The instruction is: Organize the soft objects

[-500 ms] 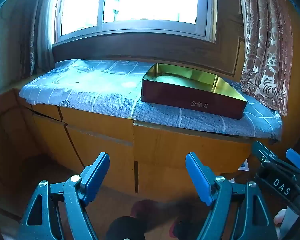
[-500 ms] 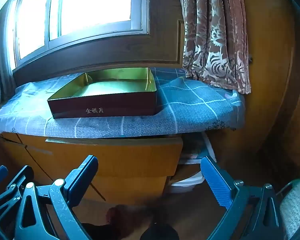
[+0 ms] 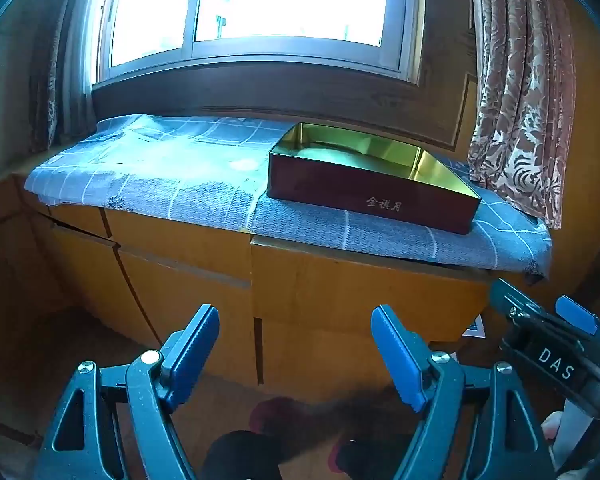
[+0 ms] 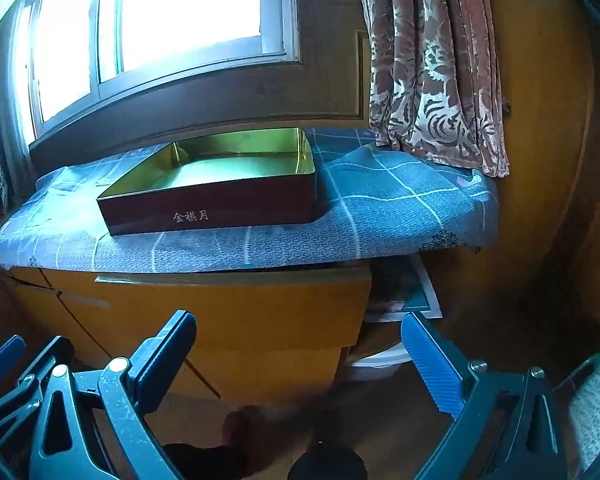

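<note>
A dark red tin box (image 3: 374, 192) with a gold inside stands open and empty on a blue checked cloth (image 3: 172, 184) over a wooden cabinet. From the right wrist the box (image 4: 220, 204) sits left of centre on the cloth (image 4: 380, 216). My left gripper (image 3: 294, 344) hangs open in front of the cabinet, below the top, nothing between its blue pads. My right gripper (image 4: 298, 344) is wide open and also empty. No loose soft object shows besides the cloth.
The orange cabinet front (image 3: 340, 288) fills the space ahead of both grippers. A patterned curtain (image 4: 432, 80) hangs at the right end, with a window above. A white bin (image 4: 380, 360) sits low on the right. Dark blurred feet (image 3: 276, 420) show on the floor.
</note>
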`<state>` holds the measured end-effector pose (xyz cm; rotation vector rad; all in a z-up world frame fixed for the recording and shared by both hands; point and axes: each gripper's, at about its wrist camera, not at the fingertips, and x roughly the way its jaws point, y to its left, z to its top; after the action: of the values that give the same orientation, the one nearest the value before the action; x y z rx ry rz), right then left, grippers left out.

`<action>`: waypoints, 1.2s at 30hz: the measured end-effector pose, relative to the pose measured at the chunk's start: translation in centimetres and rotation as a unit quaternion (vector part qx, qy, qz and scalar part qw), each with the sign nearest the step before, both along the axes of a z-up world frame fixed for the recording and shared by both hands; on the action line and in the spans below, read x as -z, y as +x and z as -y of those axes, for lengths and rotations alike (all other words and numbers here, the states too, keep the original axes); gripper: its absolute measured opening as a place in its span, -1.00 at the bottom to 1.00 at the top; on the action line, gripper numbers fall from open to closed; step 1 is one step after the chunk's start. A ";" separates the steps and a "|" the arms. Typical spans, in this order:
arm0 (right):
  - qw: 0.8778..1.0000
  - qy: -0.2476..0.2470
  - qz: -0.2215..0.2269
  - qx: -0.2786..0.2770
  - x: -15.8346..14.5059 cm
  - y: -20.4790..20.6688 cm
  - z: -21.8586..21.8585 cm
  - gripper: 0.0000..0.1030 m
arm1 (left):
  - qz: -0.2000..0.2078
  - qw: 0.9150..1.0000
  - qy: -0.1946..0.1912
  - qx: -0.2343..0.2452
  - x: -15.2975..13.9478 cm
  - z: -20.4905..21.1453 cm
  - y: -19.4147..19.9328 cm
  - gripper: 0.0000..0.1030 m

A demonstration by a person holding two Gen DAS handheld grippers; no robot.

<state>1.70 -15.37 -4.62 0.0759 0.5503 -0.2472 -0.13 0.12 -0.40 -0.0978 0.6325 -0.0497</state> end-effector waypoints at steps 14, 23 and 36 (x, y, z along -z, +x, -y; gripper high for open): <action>1.000 -0.007 -0.004 -0.007 0.6 0.3 -0.8 1.00 | -0.006 1.000 -0.007 0.006 0.2 -0.1 0.2 0.55; 1.000 -0.007 -0.004 -0.011 0.5 0.4 -0.9 1.00 | -0.003 1.000 -0.004 0.007 0.2 0.0 0.1 0.55; 1.000 -0.009 -0.007 -0.014 0.8 0.6 -1.1 1.00 | -0.005 1.000 -0.006 0.006 0.3 -0.1 0.0 0.55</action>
<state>2.25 -14.23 -5.40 0.0494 0.5629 -0.2244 -0.08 0.24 -0.69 -0.1058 0.6426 -0.0651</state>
